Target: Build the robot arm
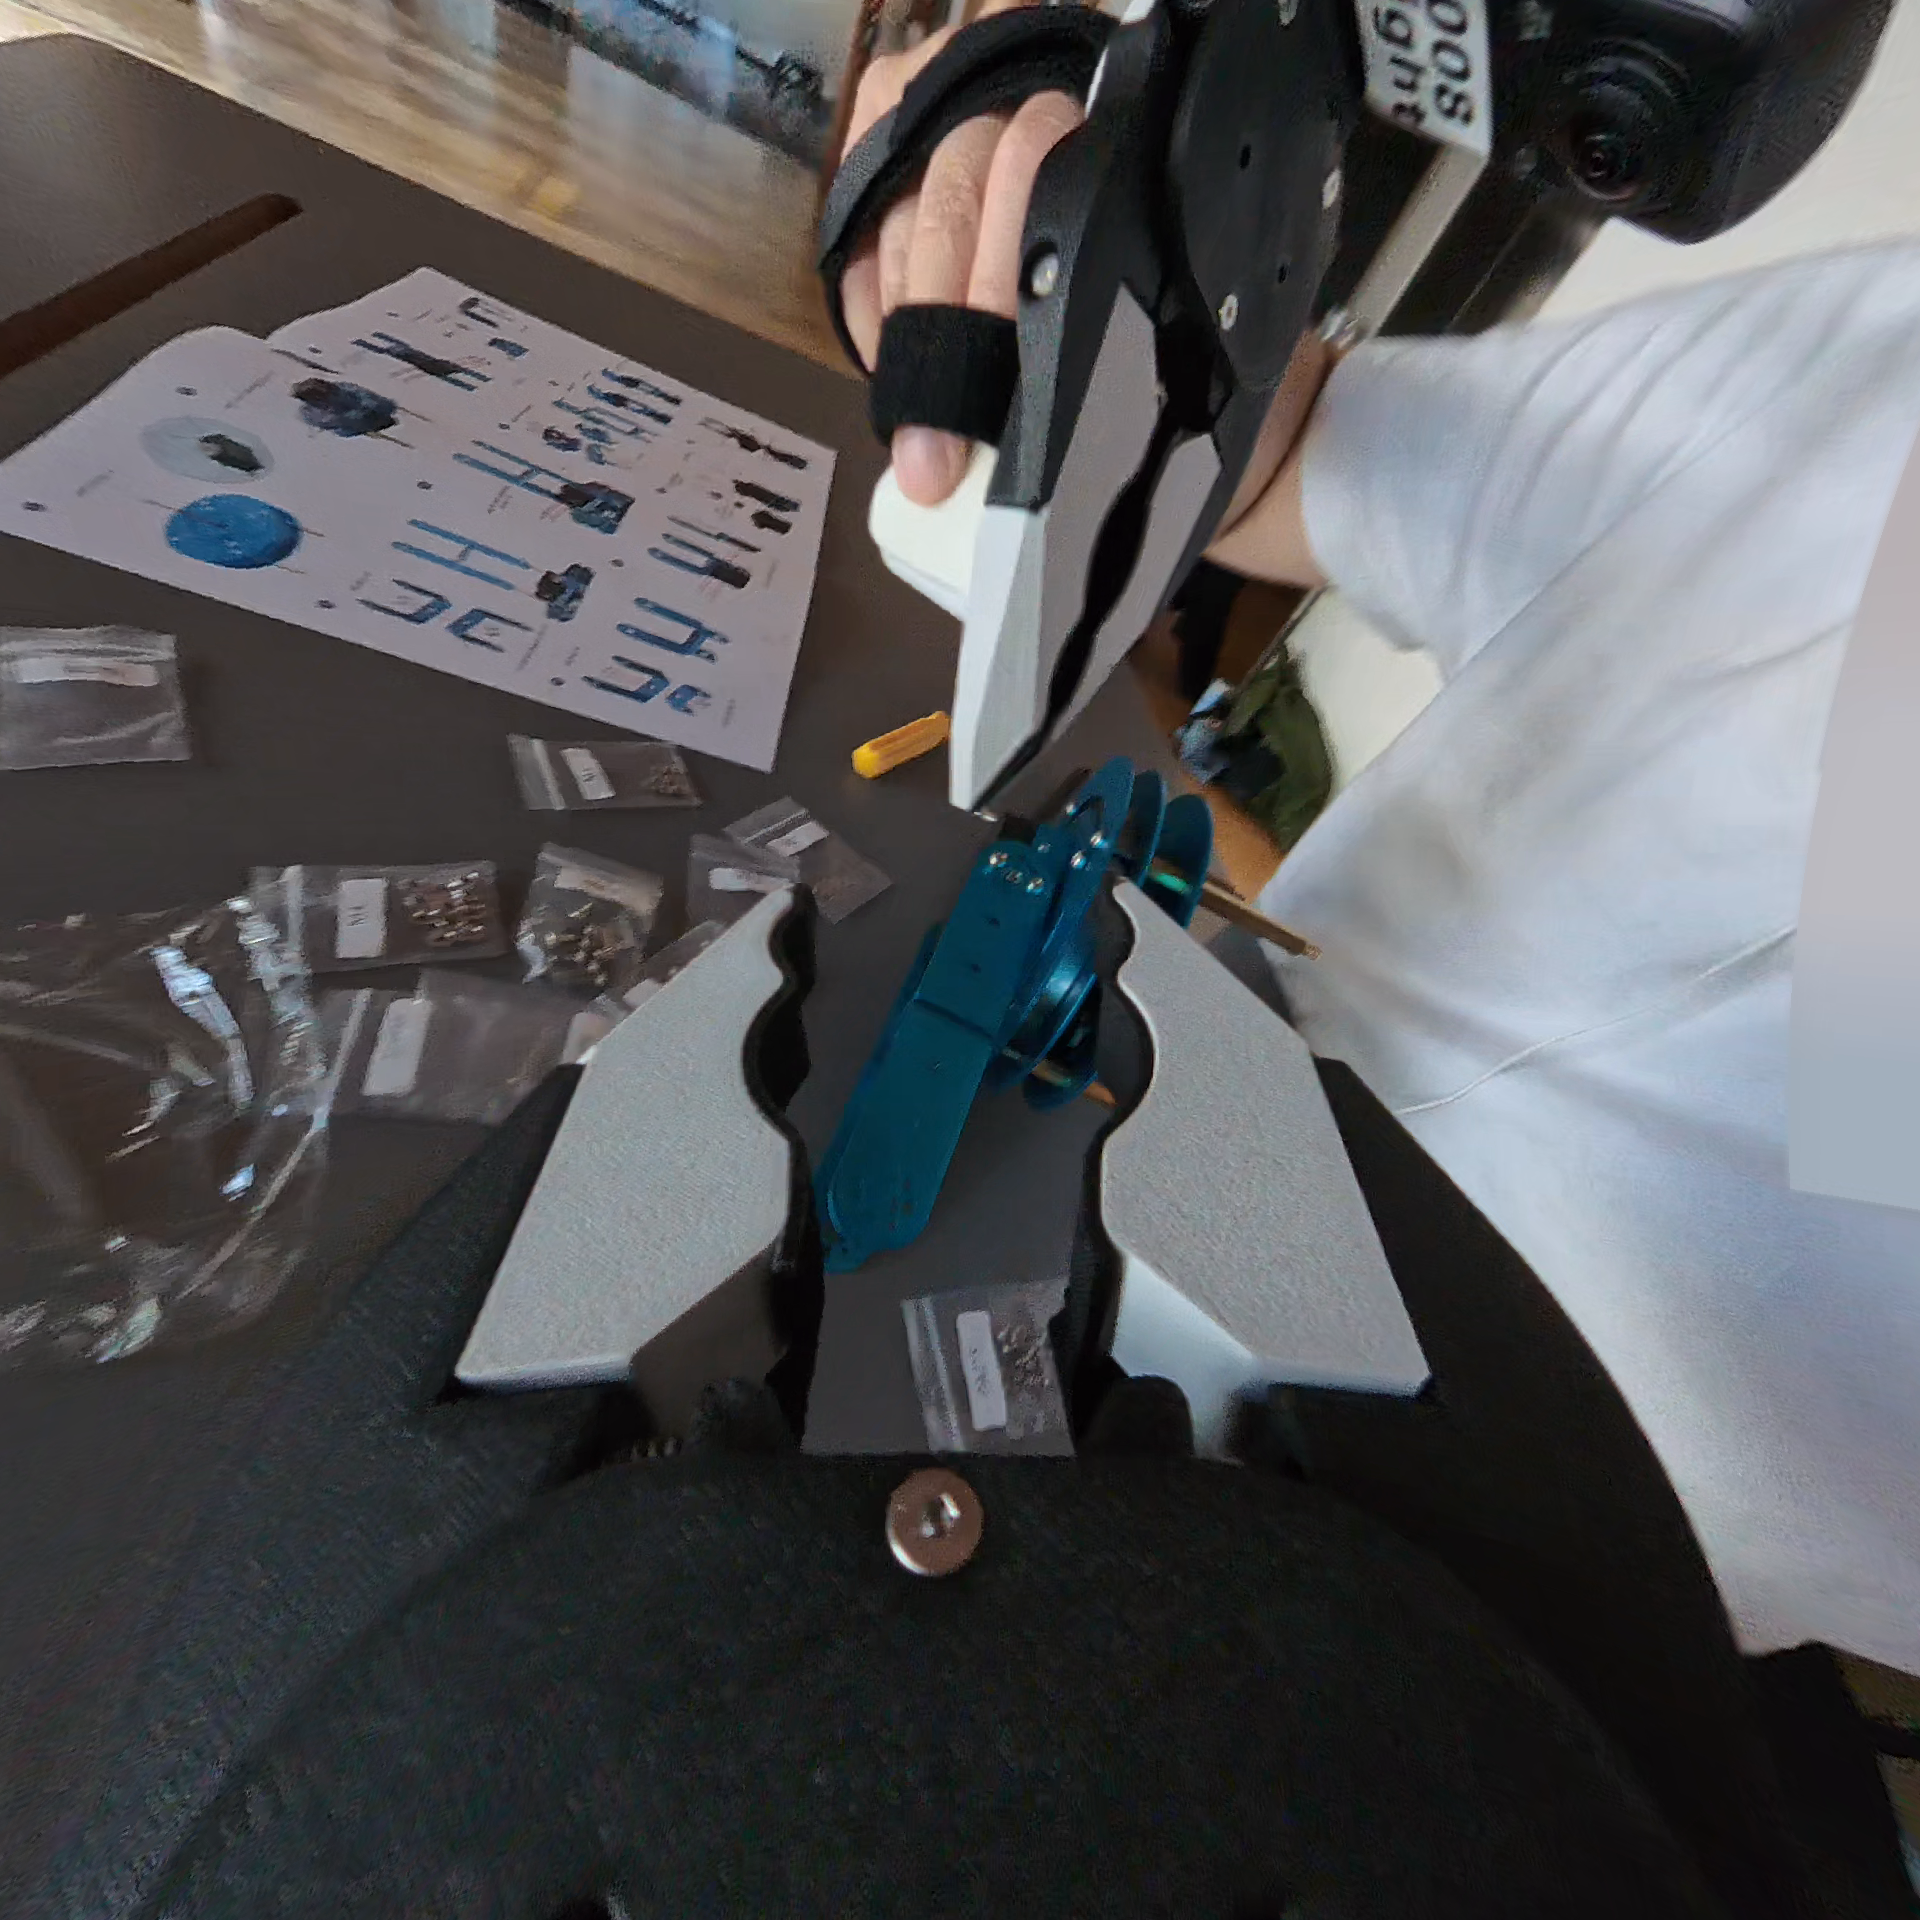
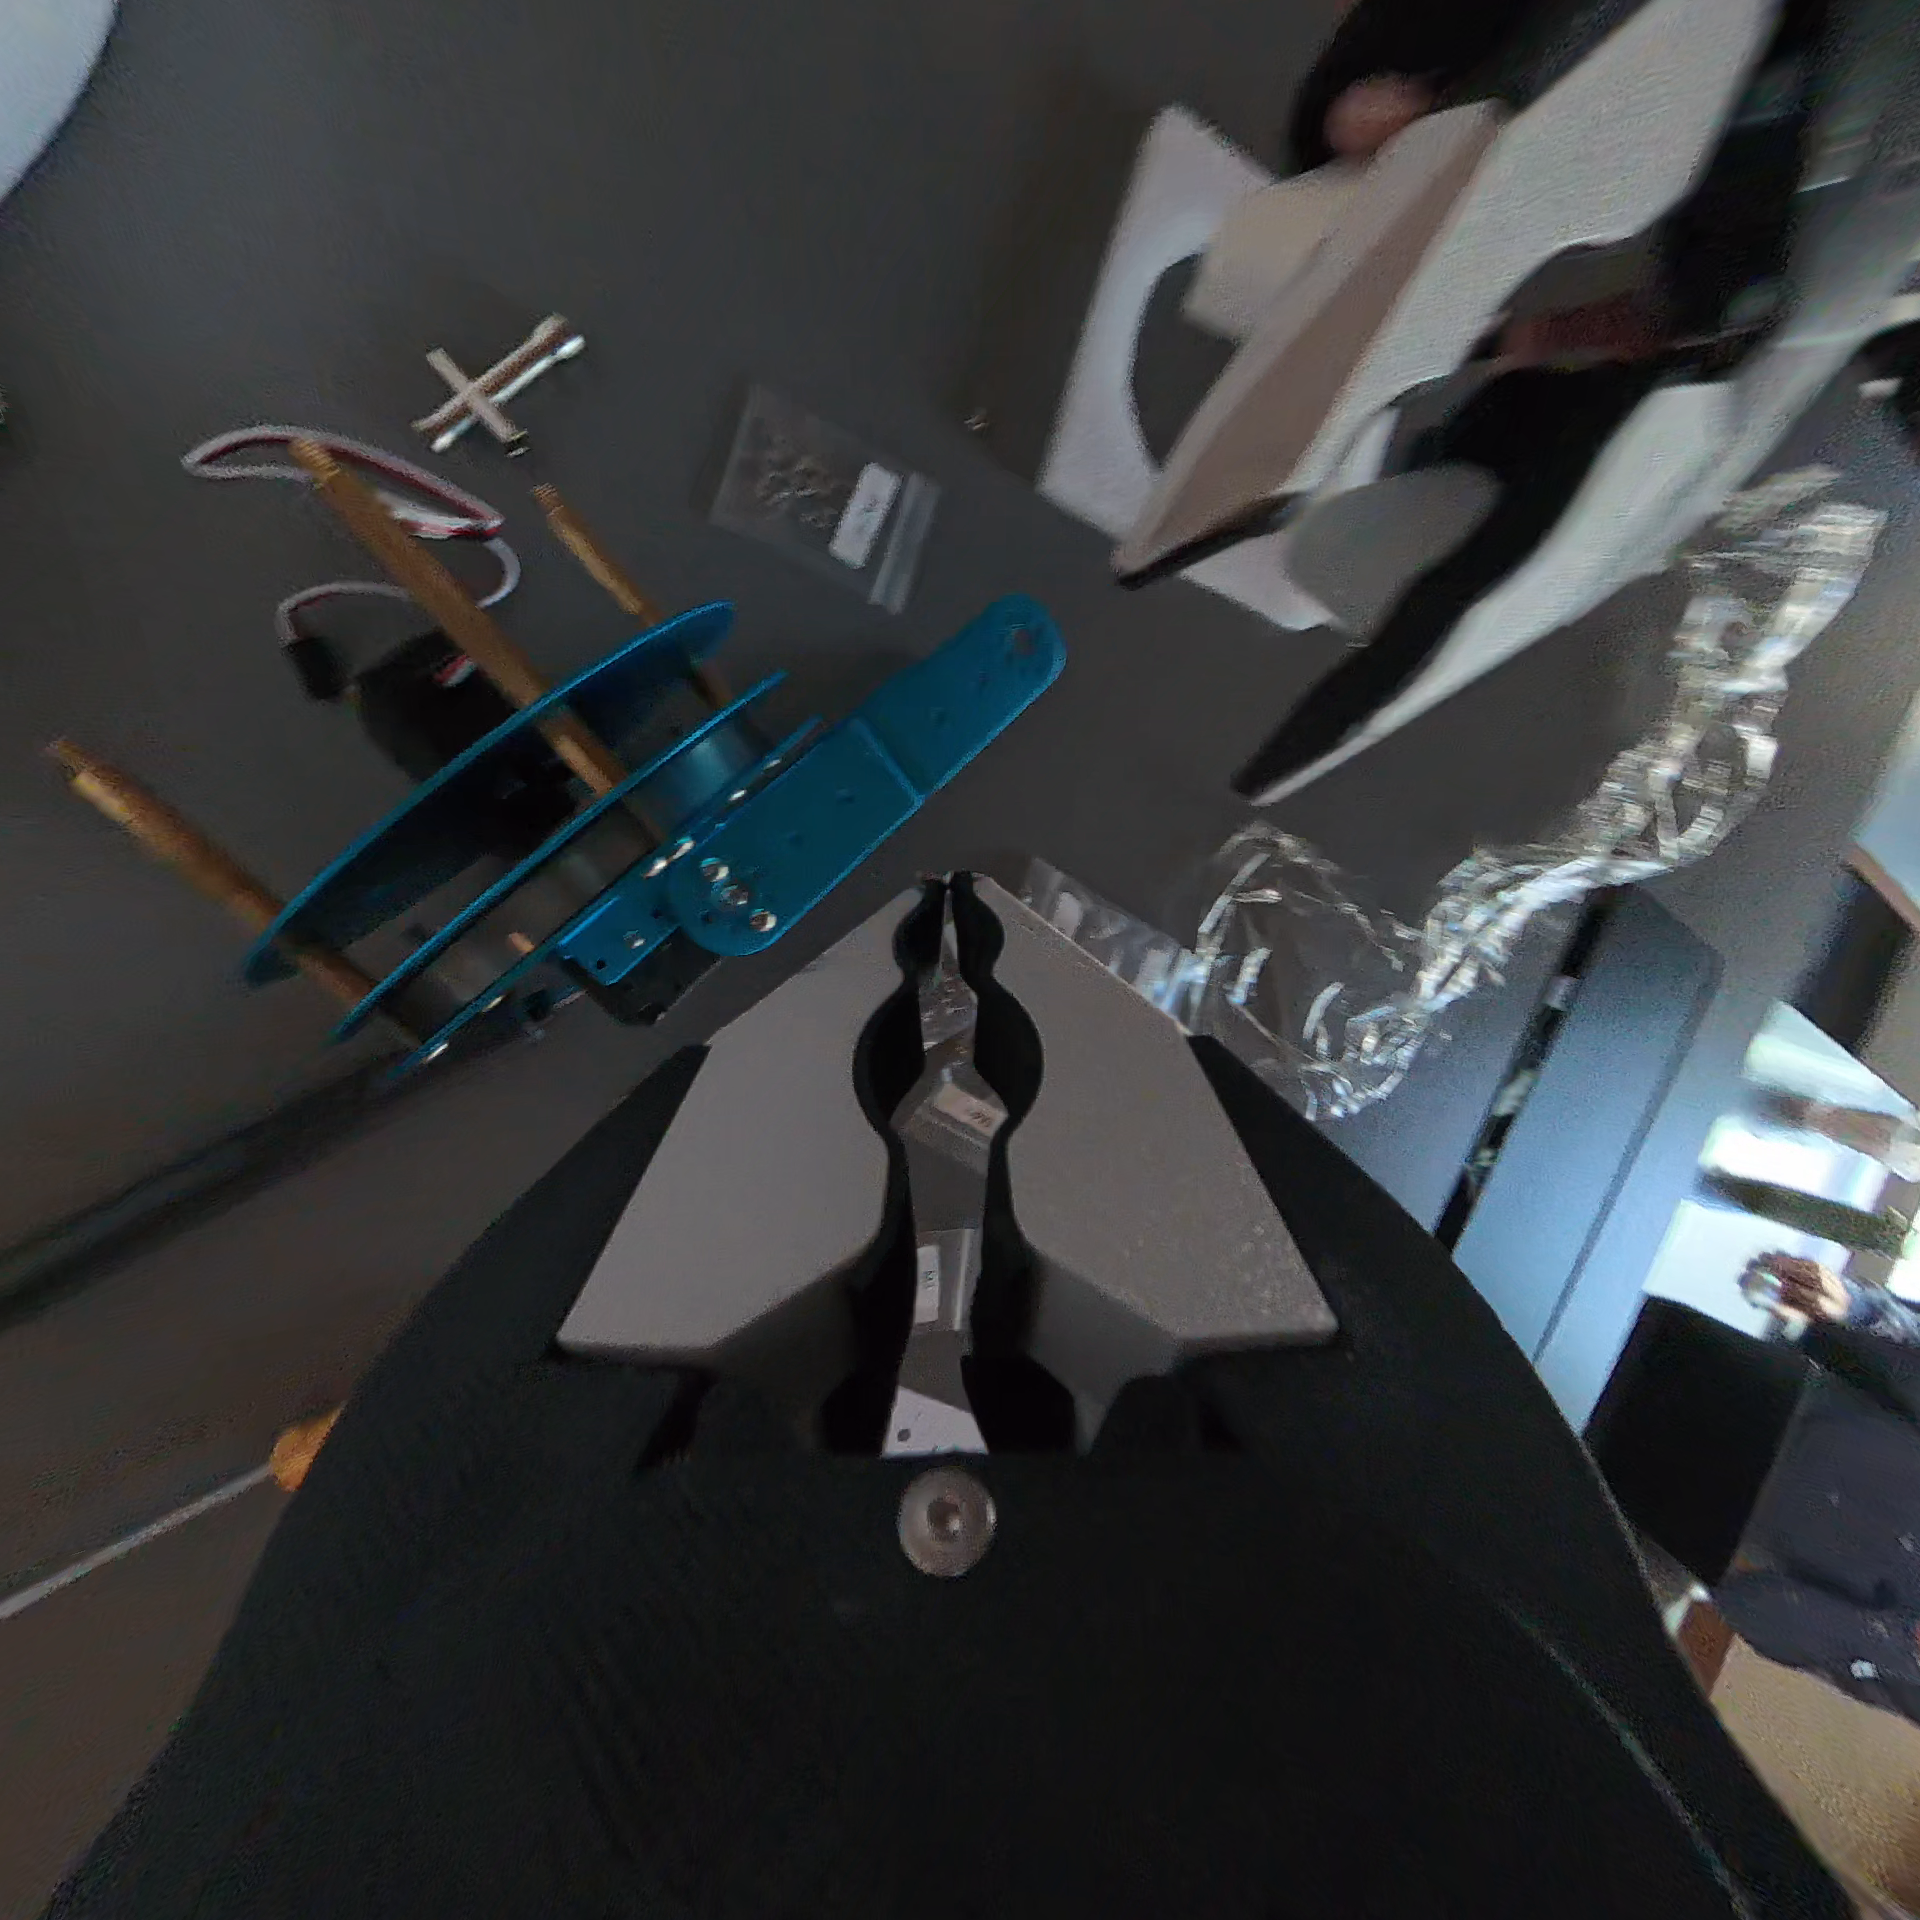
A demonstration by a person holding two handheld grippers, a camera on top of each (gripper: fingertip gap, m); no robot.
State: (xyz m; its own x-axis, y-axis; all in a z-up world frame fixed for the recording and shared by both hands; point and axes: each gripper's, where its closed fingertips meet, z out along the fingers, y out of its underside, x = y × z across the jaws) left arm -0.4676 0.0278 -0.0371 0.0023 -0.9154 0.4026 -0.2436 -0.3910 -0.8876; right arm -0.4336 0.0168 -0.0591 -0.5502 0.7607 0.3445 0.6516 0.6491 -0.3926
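Note:
A blue metal assembly (image 1: 935, 1039) of round plates, a bracket arm and brass standoffs lies on the dark table (image 1: 343, 800). My left gripper (image 1: 961, 914) is open, one finger on each side of the blue arm, not touching it. My right gripper (image 1: 977, 810), held by a gloved hand, points down at the assembly's far end. In the right wrist view my right gripper (image 2: 951, 883) is shut, its tips right beside the screw holes of the blue bracket (image 2: 727, 904). I cannot tell whether a small part is pinched. The left gripper (image 2: 1205, 675) shows blurred at the upper right.
A printed sheet (image 1: 468, 499), a yellow piece (image 1: 899, 743), several small bags of screws (image 1: 416, 914) and crumpled clear plastic (image 1: 156, 1091) lie to the left. One bag (image 1: 987, 1361) lies under my left gripper. A white sleeve (image 1: 1558, 831) fills the right. Servo wires (image 2: 416, 499) trail behind the assembly. The gap from one gripper's tips to the other's is roughly 5 centimetres. The right tips stand about 5 centimetres off the blue bracket (image 2: 727, 904). My left wrist view (image 1: 1018, 871) looks at it from another angle.

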